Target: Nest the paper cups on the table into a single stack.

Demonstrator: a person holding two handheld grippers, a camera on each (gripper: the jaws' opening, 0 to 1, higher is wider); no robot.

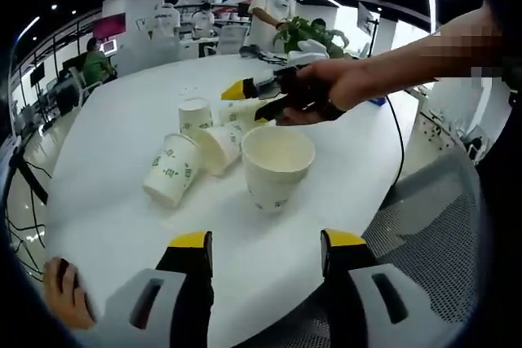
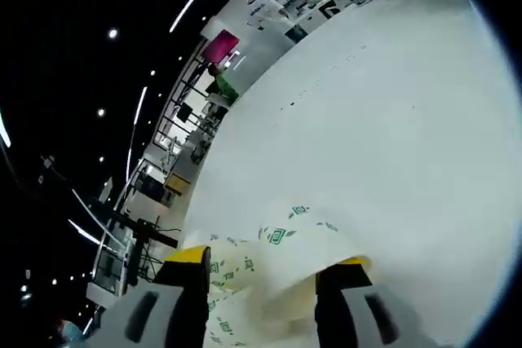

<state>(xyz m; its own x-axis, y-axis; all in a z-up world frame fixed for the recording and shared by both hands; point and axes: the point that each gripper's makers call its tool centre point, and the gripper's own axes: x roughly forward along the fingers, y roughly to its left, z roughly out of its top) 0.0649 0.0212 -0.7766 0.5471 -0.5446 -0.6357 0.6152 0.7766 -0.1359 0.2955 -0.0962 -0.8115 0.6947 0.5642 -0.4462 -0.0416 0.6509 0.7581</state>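
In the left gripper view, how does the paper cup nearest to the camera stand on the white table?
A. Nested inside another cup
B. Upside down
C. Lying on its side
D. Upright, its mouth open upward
D: the nearest paper cup stands upright, its open round mouth up, on the white table, apart from the other cups.

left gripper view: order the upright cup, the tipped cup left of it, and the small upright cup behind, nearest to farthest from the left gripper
1. Upright cup: just ahead of the left gripper, slightly right of centre.
2. Tipped cup: ahead and to the left, leaning on its side.
3. Small upright cup: farthest back, near the right gripper reaching in from the right.
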